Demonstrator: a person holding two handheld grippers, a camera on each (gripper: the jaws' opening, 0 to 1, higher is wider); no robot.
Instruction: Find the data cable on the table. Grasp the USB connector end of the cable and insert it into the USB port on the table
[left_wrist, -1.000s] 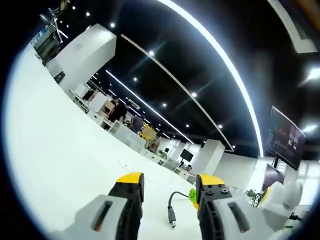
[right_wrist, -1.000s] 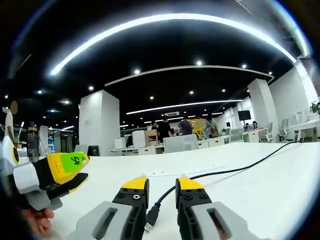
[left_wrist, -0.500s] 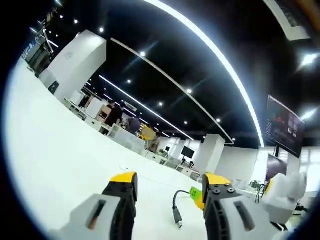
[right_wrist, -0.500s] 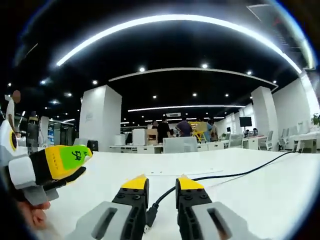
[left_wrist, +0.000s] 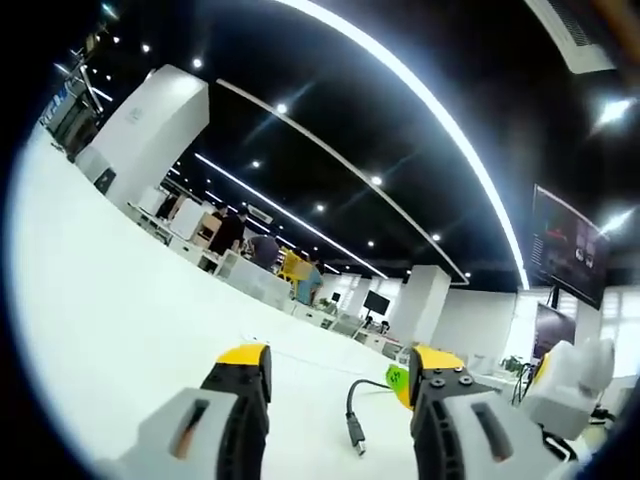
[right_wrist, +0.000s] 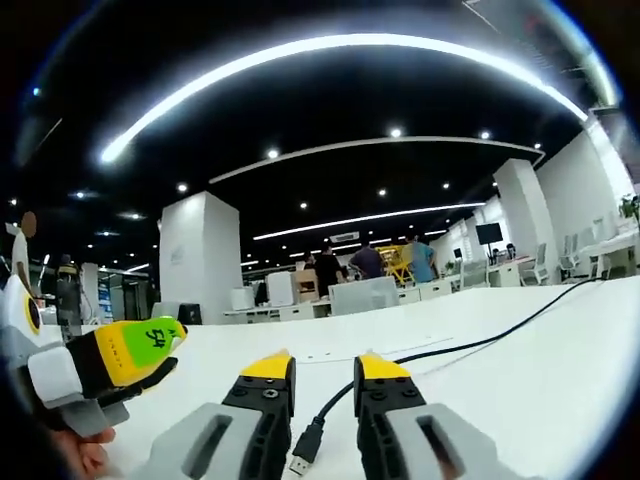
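Observation:
A black data cable (right_wrist: 455, 342) runs over the white table (right_wrist: 530, 390) from the far right and passes between the jaws of my right gripper (right_wrist: 323, 366). Those jaws stand close together on it. Its USB connector (right_wrist: 304, 455) hangs on the near side of them, pointing back at the camera. In the left gripper view the same connector (left_wrist: 355, 435) dangles between the wide-apart jaws of my left gripper (left_wrist: 340, 358), touching neither. My right gripper (left_wrist: 395, 378) shows beside it by its green tip. My left gripper (right_wrist: 150, 350) comes in from the left, green label facing me.
The table (left_wrist: 110, 320) stretches away flat on all sides. A hand (right_wrist: 75, 455) holds the left gripper. Far off stand desks, a white pillar (right_wrist: 200, 260) and several people (right_wrist: 370, 262). A dark screen (left_wrist: 575, 245) hangs at the right.
My left gripper's jaws have spread a little wider around the connector. In the right gripper view the connector sits slightly lower; both views have tilted a little.

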